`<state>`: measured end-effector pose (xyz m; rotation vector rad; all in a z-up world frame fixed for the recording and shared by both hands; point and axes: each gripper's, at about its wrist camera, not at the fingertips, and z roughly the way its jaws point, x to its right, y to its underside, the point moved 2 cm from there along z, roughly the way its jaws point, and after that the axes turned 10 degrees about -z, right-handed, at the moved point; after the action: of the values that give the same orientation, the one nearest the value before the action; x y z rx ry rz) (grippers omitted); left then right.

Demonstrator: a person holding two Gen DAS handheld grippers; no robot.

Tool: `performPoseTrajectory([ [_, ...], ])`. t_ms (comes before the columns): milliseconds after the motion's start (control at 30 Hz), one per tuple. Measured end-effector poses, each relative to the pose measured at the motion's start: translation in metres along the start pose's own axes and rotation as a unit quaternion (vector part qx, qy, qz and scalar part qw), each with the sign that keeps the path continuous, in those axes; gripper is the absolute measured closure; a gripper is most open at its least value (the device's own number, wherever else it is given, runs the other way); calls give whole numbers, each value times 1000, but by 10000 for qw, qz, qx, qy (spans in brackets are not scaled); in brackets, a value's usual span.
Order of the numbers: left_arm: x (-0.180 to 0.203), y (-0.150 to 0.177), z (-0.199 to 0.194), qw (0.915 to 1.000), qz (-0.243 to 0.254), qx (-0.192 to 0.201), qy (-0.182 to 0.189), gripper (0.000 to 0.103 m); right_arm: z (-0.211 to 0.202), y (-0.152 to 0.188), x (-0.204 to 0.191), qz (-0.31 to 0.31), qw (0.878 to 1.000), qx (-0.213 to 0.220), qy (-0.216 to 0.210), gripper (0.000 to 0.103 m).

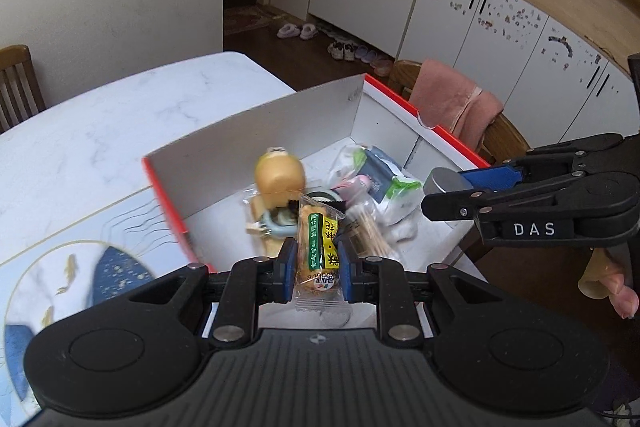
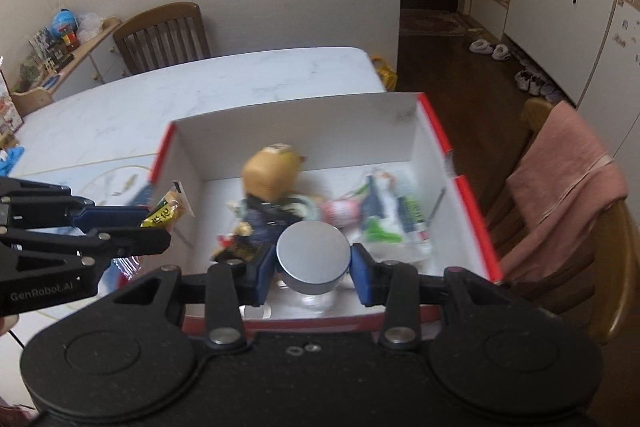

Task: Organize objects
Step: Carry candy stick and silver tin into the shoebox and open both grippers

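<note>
**A:** With both loads carried over the open box (image 2: 436, 135), which step of the tidying does this moment show?

**B:** Delivery, by my reading. The left tongs (image 1: 318, 263) are clenched on a snack packet (image 1: 318, 247), held upright in its clear wrapper above the near end of the box. The right tongs (image 2: 312, 269) grasp a round silver tin (image 2: 312, 255) by its side wall, flat lid up, above the box's near wall.

**A:** What does the next move call for?

**B:** Probably lowering each load to a free patch of the box floor and only then letting go. The near half looks less crowded; the far half already holds a tan figurine (image 2: 272, 171), white and green packets (image 2: 396, 215) and a bundle of toothpicks (image 1: 370, 227). The two tongs are near each other, so one at a time seems wiser.

**A:** How do the carried things look?

**B:** The packet shows a green and yellow label over a golden pastry, its wrapper ends crimped. The tin is plain matt metal, squat and smooth, likely to slip if the grip loosens. The box itself rests on the white marble surface (image 1: 100, 115).
</note>
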<state>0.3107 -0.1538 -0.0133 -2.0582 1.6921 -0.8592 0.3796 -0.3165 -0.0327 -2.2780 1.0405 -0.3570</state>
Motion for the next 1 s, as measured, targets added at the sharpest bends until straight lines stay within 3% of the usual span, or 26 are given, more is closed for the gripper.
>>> performPoseTrajectory([
  [233,16,-13,36,9997,129,-148,-150,83,25,3,23,-65,9998,-138,113,64],
  [567,31,-42,82,9980,494,-219,-335,83,52,4,22,-353,9991,-204,97,64],
  [833,29,-48,116,9954,635,-566,-448,82,70,0,18,-620,9977,-207,186,64],
  [1000,20,-48,126,9955,469,-733,-374,83,81,-3,20,-717,9969,-247,193,64],
])
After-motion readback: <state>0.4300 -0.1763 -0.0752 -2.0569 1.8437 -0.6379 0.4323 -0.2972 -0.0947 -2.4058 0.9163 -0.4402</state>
